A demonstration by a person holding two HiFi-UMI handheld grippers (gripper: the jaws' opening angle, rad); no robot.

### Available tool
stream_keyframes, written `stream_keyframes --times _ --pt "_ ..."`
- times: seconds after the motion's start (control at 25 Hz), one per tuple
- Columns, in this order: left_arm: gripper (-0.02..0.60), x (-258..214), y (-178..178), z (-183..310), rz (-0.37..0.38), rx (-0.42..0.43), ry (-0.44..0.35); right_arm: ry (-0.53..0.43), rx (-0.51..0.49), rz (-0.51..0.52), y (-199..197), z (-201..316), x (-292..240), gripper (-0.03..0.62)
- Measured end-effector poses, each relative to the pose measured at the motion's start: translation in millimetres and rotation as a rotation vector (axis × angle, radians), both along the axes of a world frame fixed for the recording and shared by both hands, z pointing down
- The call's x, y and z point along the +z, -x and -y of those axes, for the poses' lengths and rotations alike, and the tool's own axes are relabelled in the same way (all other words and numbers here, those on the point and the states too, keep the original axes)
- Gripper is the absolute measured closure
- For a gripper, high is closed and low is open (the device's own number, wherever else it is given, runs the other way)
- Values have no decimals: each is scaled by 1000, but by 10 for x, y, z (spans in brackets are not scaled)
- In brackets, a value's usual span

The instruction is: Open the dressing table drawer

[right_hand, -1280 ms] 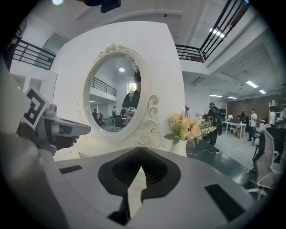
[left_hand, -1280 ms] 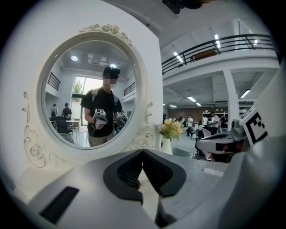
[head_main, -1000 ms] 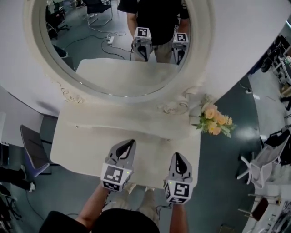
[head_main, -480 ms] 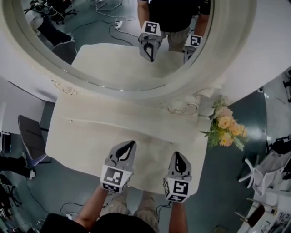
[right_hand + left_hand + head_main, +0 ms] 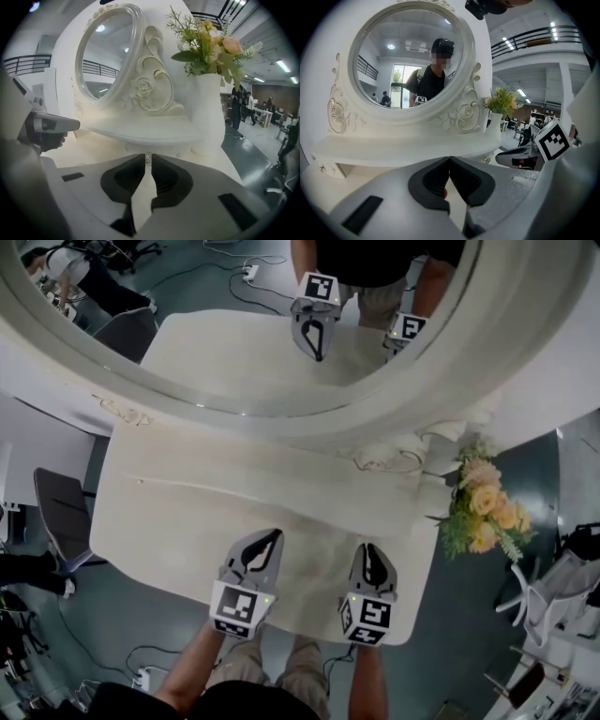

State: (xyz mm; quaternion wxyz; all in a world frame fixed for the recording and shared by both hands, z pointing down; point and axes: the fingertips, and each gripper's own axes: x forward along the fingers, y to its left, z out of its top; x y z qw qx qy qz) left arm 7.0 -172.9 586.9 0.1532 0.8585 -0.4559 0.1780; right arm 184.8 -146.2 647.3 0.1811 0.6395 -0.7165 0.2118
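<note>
Dark teal floor point(image 5: 464, 634) with a grey chair point(image 5: 58, 517)

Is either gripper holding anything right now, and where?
Nothing held: left gripper is shut empty; right gripper jaws have just been opening, nothing between them.

From where I stand, the mirror point(image 5: 234, 343) rises at the back of the tabletop point(image 5: 178, 531), with a narrow shelf point(image 5: 262, 474) running along its foot. The flowers point(image 5: 487, 517) stand at the right rear, just beside the mirror's frame. A chair point(image 5: 58, 521) stands on the floor point(image 5: 141, 634) left of the tabletop.
</note>
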Motion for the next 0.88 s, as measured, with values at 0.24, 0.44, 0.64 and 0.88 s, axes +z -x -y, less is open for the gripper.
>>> stream_keyframes --times 0.24,0.44,0.64,0.88 --pt "578 86 9 -31 -9 -18 41 26 9 22 42 67 152 475" --pt "578 111 -2 -12 -6 -11 24 52 -4 43 85 135 239 411" --pt "577 178 -2 -43 -23 -29 65 59 -4 21 75 179 283 426" --pt "577 208 6 -53 -28 -29 74 66 -3 8 84 215 320 469"
